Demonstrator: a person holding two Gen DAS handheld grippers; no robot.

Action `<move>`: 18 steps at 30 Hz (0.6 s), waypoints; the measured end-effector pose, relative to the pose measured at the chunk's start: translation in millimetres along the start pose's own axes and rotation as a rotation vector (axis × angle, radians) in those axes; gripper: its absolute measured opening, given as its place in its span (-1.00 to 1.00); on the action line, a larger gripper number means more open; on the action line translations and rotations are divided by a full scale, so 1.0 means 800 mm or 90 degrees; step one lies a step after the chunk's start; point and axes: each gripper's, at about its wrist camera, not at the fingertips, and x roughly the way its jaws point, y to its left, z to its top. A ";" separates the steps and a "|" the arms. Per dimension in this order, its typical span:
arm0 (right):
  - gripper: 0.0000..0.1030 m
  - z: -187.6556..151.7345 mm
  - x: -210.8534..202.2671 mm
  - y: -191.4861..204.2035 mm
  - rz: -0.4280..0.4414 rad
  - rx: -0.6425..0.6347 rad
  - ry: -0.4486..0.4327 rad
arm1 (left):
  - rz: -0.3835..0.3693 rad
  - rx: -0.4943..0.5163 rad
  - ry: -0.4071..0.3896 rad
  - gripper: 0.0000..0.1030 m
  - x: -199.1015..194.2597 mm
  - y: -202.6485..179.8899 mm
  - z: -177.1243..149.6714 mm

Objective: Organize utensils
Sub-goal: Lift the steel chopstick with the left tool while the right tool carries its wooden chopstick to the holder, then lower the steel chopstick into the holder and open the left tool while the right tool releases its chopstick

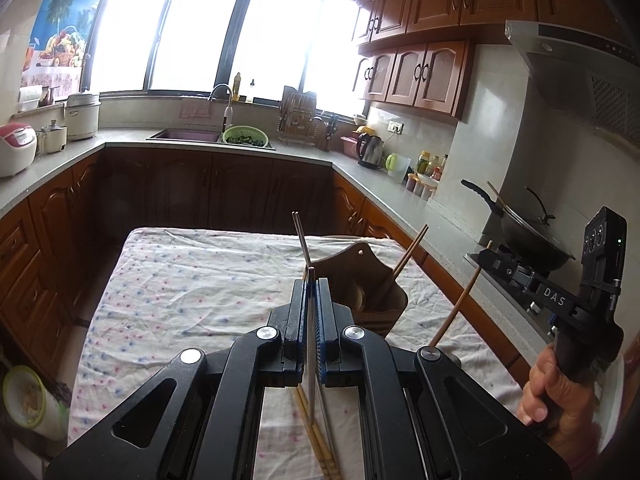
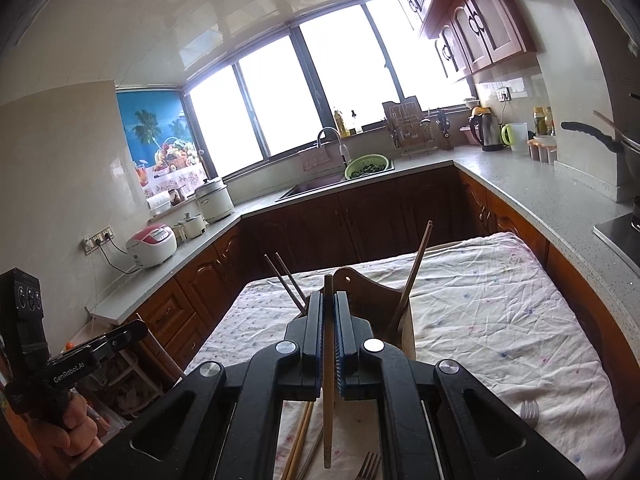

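Left gripper: your left gripper [image 1: 311,280] is clamped on a thin silver metal chopstick [image 1: 311,320], which stands nearly upright between the blue pads, its tip just above them.
Right gripper: your right gripper [image 2: 329,304] is closed on a brown wooden chopstick [image 2: 328,380], held close to vertical, its lower end hanging over the cloth.
Holder: the brown wooden utensil holder with a peaked back [image 1: 362,276] stands on the bench at 1 o'clock from your left gripper and just beyond the right one [image 2: 372,300].
In the holder: a brown wooden chopstick [image 2: 416,272] leans out toward 1 o'clock; two thin metal chopsticks [image 2: 286,282] slant toward 11 o'clock in the right wrist view, though you cannot tell whether they sit inside the holder.
Bench: a white cloth with small pink and blue flowers [image 1: 180,280] covers it.
Loose utensils: wooden chopsticks [image 1: 316,440] lie on the cloth at 6 o'clock under your left gripper; two silver metal forks [image 2: 370,466] lie at 5 o'clock in the right wrist view.
Hands: your right hand [image 1: 556,396] grips its handle at 4 o'clock in the left wrist view.
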 end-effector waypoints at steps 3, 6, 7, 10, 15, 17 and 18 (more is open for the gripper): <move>-0.91 0.016 0.002 -0.001 -0.004 -0.005 -0.017 | -0.003 0.005 -0.017 -0.94 0.003 -0.004 0.018; -0.91 0.034 0.006 -0.005 -0.008 -0.004 -0.035 | -0.006 0.009 -0.034 -0.94 0.008 -0.008 0.036; -0.91 0.040 0.007 -0.006 -0.008 -0.004 -0.042 | -0.008 0.009 -0.040 -0.94 0.010 -0.009 0.043; -0.91 0.060 0.010 -0.009 -0.011 -0.001 -0.064 | -0.014 0.011 -0.062 -0.94 0.017 -0.015 0.068; -0.91 0.095 0.016 -0.013 -0.025 -0.007 -0.102 | -0.019 0.025 -0.098 -0.94 0.032 -0.030 0.106; -0.91 0.104 0.022 -0.017 -0.034 -0.009 -0.112 | -0.019 0.026 -0.105 -0.94 0.044 -0.034 0.116; -0.91 0.108 0.026 -0.020 -0.039 -0.009 -0.116 | -0.019 0.026 -0.106 -0.94 0.051 -0.035 0.119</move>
